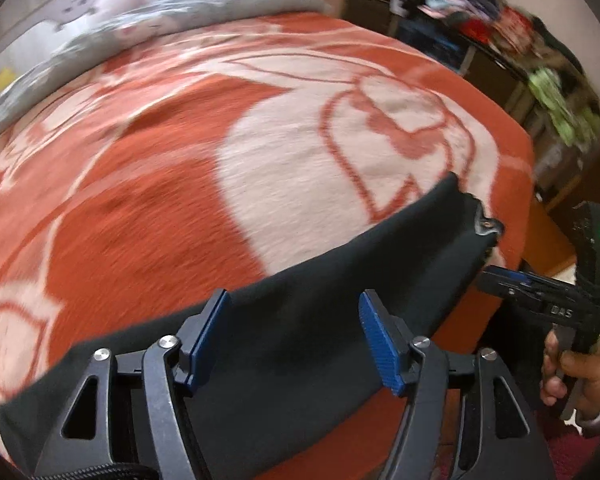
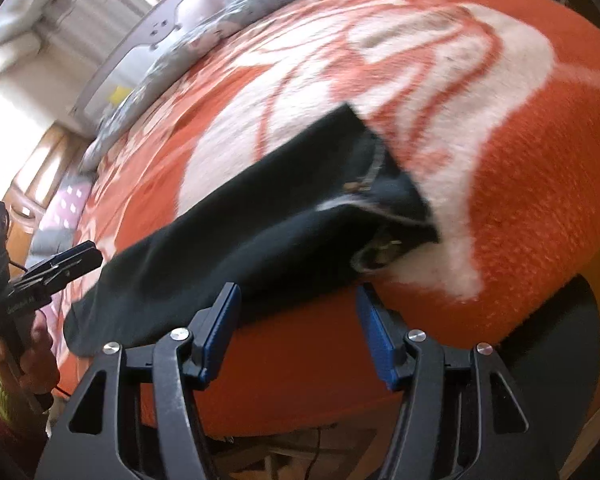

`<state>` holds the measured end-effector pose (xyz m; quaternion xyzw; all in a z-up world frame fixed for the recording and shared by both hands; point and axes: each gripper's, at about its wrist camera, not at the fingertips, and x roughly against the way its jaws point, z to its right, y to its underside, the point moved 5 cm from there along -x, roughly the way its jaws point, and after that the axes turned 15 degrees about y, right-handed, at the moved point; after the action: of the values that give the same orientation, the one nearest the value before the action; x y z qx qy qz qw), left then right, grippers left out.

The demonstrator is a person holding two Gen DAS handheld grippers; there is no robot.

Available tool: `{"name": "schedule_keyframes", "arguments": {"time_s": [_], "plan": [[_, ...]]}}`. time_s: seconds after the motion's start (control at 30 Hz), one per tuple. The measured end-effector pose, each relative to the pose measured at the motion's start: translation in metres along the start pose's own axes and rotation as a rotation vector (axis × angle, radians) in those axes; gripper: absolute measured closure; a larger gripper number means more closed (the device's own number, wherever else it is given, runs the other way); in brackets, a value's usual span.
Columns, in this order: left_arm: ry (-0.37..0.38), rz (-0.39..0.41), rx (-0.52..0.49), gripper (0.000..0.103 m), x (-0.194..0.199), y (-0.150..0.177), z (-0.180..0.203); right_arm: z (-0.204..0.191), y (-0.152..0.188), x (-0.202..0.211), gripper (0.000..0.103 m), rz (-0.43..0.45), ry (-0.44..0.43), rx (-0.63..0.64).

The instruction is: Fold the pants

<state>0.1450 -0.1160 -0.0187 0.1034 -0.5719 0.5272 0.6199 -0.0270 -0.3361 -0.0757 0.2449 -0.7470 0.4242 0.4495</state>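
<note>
Two hand-held grippers hung over one long strip of dark, near-black fabric, the pants [image 1: 300, 312], which lay lengthwise along the near edge of an orange and cream patterned blanket [image 1: 148, 216] on a bed. The left gripper [image 1: 296, 336] had its blue-padded jaws spread, the cloth passing beneath and between them but no pad pressing on it. The right gripper [image 2: 298, 332] was likewise spread, its fingers straddling the near edge of the pants [image 2: 228, 232] with nothing pinched. Ahead and to the right of it sat the waistband end [image 2: 384, 200], its lighter lining showing. Seen from the left wrist, the right gripper [image 1: 512, 284] sat beyond that same end, held by a hand [image 1: 576, 376]. Judging by the narrow strip, the legs were already laid together, and the spread jaws at both ends suggested readiness for the next fold.
</note>
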Motion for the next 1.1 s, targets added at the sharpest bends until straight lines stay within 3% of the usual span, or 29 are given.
{"name": "schedule_keyframes", "arguments": {"time_s": [0.4, 0.47, 0.5, 0.6, 0.77, 0.97, 1.03, 1.1], "plan": [[0.109, -0.181, -0.143, 0.033, -0.077, -0.056, 0.041, 0.031, -0.018, -0.018, 0.043, 0.008, -0.190, -0.342], [0.130, -0.204, -0.156, 0.033, -0.087, -0.061, 0.048, 0.036, -0.019, -0.019, 0.067, 0.016, -0.186, -0.354], [0.142, -0.218, -0.163, 0.033, -0.094, -0.064, 0.052, 0.041, -0.018, -0.020, 0.085, 0.013, -0.175, -0.352], [0.170, -0.256, -0.186, 0.033, -0.114, -0.073, 0.062, 0.056, -0.012, -0.021, 0.089, -0.001, -0.220, -0.374], [0.221, -0.327, -0.202, 0.034, -0.152, -0.084, 0.078, 0.058, -0.007, -0.015, 0.089, 0.031, -0.217, -0.310], [0.314, -0.403, -0.203, 0.056, -0.188, -0.088, 0.099, 0.054, -0.007, -0.014, 0.089, 0.056, -0.206, -0.253], [0.349, -0.406, -0.209, 0.081, -0.191, -0.087, 0.106, 0.050, -0.010, -0.015, 0.089, 0.059, -0.204, -0.246], [0.359, -0.395, -0.222, 0.088, -0.192, -0.088, 0.111, 0.044, -0.014, -0.017, 0.089, 0.061, -0.199, -0.239]]}}
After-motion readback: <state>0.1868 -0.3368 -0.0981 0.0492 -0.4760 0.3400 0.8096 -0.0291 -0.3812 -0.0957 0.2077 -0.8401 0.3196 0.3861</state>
